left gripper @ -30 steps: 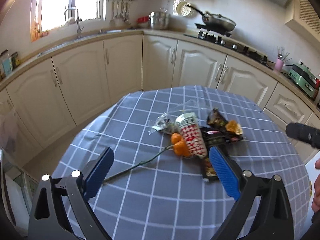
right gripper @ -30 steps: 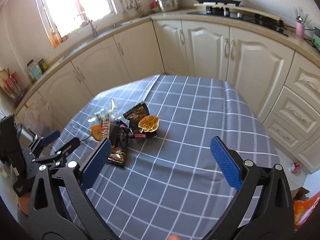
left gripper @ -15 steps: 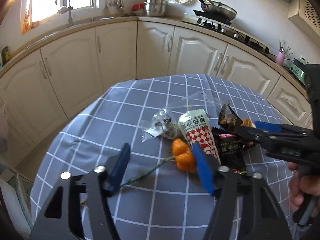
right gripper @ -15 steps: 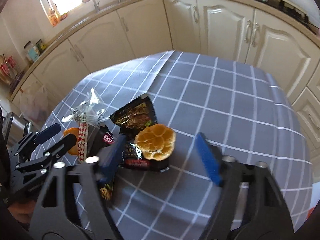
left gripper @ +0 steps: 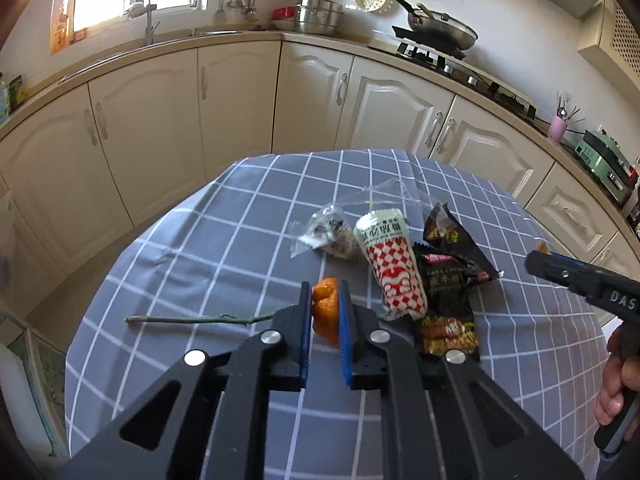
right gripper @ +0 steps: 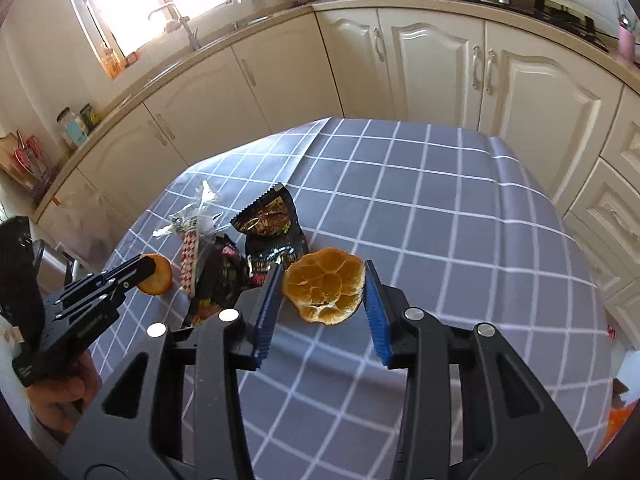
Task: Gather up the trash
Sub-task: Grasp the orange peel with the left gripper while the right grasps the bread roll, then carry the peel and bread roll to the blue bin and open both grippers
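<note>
On the blue checked tablecloth lies a heap of trash: a clear plastic bag, a red-and-white checked wrapper and black snack wrappers. My left gripper is shut on a small orange peel piece, from which a thin green stem runs left over the cloth. My right gripper is closing on a wide, flat orange peel, and its blue pads touch both edges. The left gripper shows at the left of the right wrist view, the right gripper at the right edge of the left one.
Cream kitchen cabinets curve behind the table, with a sink tap under the window and a pan on the stove. The table's far edge drops off toward the cabinets. A hand holds the right gripper's grip.
Both grippers went from wide open to closed in on the trash: the left onto the small orange piece, the right around the flat orange peel. Both moved nearer to the heap.
</note>
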`<state>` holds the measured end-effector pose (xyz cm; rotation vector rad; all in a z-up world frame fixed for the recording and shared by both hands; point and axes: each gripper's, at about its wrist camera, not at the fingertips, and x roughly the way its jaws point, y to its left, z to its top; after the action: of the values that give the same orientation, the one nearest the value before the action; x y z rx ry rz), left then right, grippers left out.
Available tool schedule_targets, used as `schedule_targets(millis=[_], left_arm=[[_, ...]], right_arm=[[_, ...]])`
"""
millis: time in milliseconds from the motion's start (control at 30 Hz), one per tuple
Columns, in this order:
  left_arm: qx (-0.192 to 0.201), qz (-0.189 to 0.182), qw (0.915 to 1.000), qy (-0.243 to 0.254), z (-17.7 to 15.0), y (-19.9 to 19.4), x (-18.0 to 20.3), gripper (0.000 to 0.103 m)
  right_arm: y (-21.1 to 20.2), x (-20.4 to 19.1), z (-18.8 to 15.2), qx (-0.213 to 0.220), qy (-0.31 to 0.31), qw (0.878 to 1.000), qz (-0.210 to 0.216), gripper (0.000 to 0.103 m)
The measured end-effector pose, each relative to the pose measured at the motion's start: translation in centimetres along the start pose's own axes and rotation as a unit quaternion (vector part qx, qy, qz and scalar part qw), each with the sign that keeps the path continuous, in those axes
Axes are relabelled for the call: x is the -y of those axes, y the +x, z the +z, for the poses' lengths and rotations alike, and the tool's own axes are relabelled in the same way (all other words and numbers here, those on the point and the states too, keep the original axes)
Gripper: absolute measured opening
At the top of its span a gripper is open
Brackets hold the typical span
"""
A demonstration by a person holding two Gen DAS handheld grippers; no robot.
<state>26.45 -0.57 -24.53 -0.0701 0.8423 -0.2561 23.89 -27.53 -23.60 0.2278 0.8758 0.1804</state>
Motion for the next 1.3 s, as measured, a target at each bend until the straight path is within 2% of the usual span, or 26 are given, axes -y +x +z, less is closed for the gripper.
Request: schedule_targets(millis=[267, 467, 567, 767, 967, 1067, 1267, 1300], left_arm=[[0.014, -0.008, 0.9999, -0.001, -1.2, -3.2, 1.1, 0.011], [0.049, -0.03, 0.9981, 0.022, -0.8, -7.0, 4.6, 0.011], [0.066, -0.05, 0.9959, 0.037, -0.2, -8.6, 7.2, 0.011], [0.084, -0.105, 0.9871, 0.087, 0.6, -10.7, 14.8, 0.011], [0.071, -0.175, 0.9713, 0.144, 0.1, -10.5, 24.4, 0.011], [0.065, -0.204, 0.9599, 0.181, -0.6, -10.3, 29.5, 0.011], [0.047, -0.257, 0.9312, 0.255, -3.3, -9.5, 39.5, 0.011], [0.037, -0.268, 0.9238, 0.271, -4.0, -9.2, 41.6, 0.011]], right_arm=[[-3.6, 1.3, -1.3, 0.018, 0.014, 1.0, 0.008, 0.039], [-7.9, 3.3, -2.3, 0.052, 0.033, 0.998, 0.005, 0.039], [-10.2, 4.9, -2.8, 0.071, 0.045, 0.996, -0.003, 0.039], [-15.2, 9.2, -4.0, 0.109, 0.075, 0.991, -0.029, 0.039], [-20.5, 15.8, -6.5, 0.146, 0.128, 0.979, -0.069, 0.039], [-22.9, 19.9, -8.2, 0.158, 0.166, 0.968, -0.096, 0.039], [-26.5, 28.3, -13.6, 0.169, 0.255, 0.94, -0.148, 0.039], [-26.8, 29.3, -14.4, 0.168, 0.266, 0.937, -0.152, 0.039]])
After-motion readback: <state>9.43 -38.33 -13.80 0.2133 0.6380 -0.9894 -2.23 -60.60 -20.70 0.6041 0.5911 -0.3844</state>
